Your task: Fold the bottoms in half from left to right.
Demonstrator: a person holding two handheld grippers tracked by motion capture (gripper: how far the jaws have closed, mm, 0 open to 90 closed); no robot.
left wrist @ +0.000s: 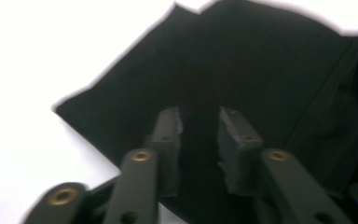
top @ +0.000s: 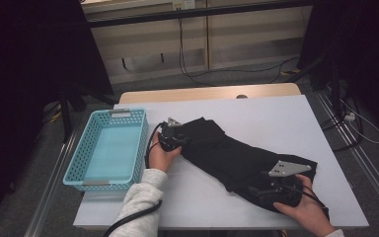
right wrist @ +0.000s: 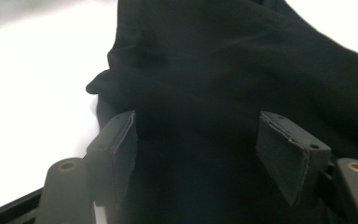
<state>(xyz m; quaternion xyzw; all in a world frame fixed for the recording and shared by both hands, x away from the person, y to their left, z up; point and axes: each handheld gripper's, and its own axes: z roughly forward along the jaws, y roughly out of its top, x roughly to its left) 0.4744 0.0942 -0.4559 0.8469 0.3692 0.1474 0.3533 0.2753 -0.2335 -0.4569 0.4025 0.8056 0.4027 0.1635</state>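
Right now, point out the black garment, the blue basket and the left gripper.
black garment (top: pixel 237 153), high view, middle of the cloth.
blue basket (top: pixel 77 165), high view, left wall.
left gripper (left wrist: pixel 199 122), left gripper view, between its fingertips.

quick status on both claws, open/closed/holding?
Left claw: jaws narrowed around the black garment, a gap between the pads; a grip cannot be told.
Right claw: open wide over the garment, holding nothing.

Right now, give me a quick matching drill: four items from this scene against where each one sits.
Items:
1. blue basket
2. black garment
3. left gripper
4. right gripper

Places:
A. at the garment's near end, by the table's near edge
B. spread across the middle of the white table
C. at the table's left edge
D. at the garment's far end, beside the basket

Pairs: 1-C, 2-B, 3-D, 4-A
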